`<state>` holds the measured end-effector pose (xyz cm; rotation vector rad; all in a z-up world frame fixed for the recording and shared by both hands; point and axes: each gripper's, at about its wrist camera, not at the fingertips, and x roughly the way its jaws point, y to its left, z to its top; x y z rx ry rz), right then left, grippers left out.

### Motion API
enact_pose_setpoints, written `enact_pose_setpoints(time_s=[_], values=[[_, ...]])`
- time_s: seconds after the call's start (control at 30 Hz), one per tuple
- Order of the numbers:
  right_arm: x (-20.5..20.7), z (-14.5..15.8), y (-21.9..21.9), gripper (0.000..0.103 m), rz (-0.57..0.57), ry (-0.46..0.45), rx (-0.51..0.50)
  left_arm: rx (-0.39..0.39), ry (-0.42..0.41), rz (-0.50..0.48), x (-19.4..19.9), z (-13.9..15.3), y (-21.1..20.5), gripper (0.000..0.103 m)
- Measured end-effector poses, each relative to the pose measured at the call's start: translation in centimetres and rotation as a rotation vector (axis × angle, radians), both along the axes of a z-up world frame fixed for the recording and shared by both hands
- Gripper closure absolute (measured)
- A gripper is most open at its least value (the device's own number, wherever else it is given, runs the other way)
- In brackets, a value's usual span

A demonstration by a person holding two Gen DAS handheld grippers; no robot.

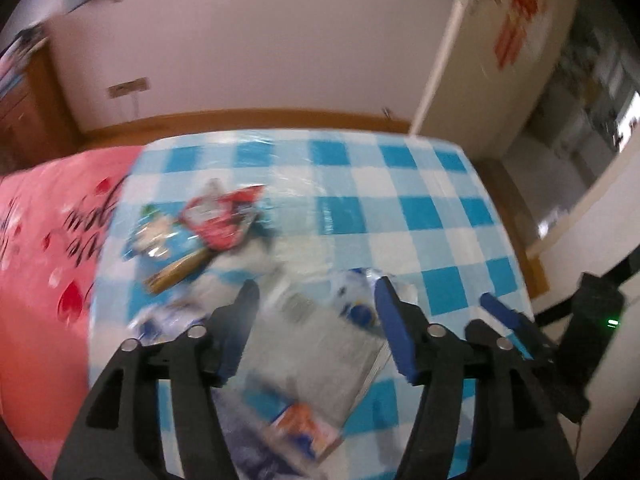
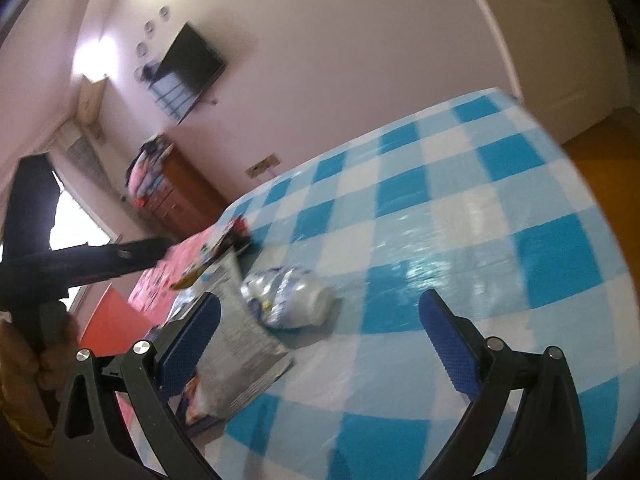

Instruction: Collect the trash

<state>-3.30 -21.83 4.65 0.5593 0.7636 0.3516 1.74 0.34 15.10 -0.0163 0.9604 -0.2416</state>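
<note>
Parted, empty left gripper (image 1: pixel 316 300) fingers overhang a silver snack bag (image 1: pixel 316 344); slick foil could be fumbled.

The left gripper (image 1: pixel 316 292) hangs over the blue-checked bench (image 1: pixel 420 216), jaws apart with nothing between the pads. Below it lies a silvery foil bag (image 1: pixel 320 344), with a crumpled white wrapper (image 1: pixel 360 300) just beside. Farther off, a red packet (image 1: pixel 220 216) overlaps a blue packet (image 1: pixel 160 236). A pink bedspread (image 1: pixel 48 248) borders the bench.
</note>
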Motion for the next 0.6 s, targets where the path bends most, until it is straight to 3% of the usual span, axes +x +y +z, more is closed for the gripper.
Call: enact_pose_setpoints(time_s=[0.13,0.3,0.6], values=[[0.0,0.3,2.6,0.005,0.101,-0.01,-0.01,-0.072,0.017,0.129,-3.1,0.1,4.8,0.035],[0.0,0.5,5.8,0.005,0.216,-0.01,-0.046,-0.166,0.06,0.21,-4.6,-1.6,7.4,0.034],[0.6,-0.2,9.6,0.005,0.346,0.004,-0.121,-0.473,0.215,0.332,-4.3,-7.7,11.0,0.034]])
